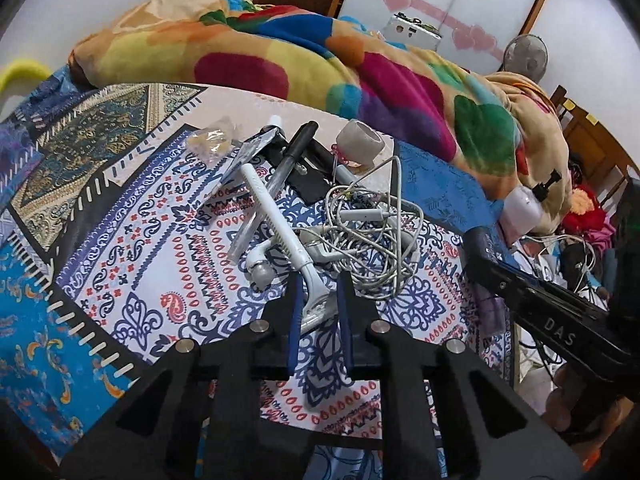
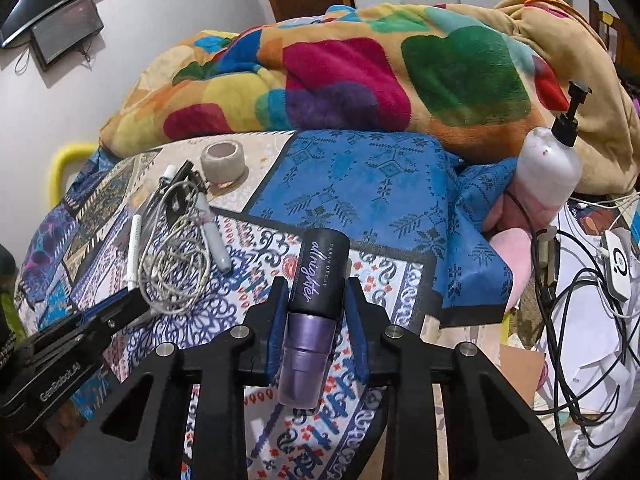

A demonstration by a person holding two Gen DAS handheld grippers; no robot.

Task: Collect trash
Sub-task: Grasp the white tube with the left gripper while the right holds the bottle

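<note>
While I hold both tools low over the patterned bedspread (image 1: 132,280), my left gripper (image 1: 318,300) has its blue pads closed against the head of one white razor (image 1: 280,232). My right gripper (image 2: 316,300) is clamped on one purple spray bottle with a black cap (image 2: 316,280); it lies on the cloth, cap pointing away from me. Just beyond the razor sits one tangle of white earphone cable (image 1: 372,232), touching it. Beside that lie one black pen (image 1: 296,148) and one clear crumpled wrapper (image 1: 212,140). Farther back stands one beige tape roll (image 1: 360,144). To the right, one white pump bottle (image 2: 548,164) stands upright. Behind everything, one heaped multicoloured blanket (image 2: 340,80) fills the bed.
</note>
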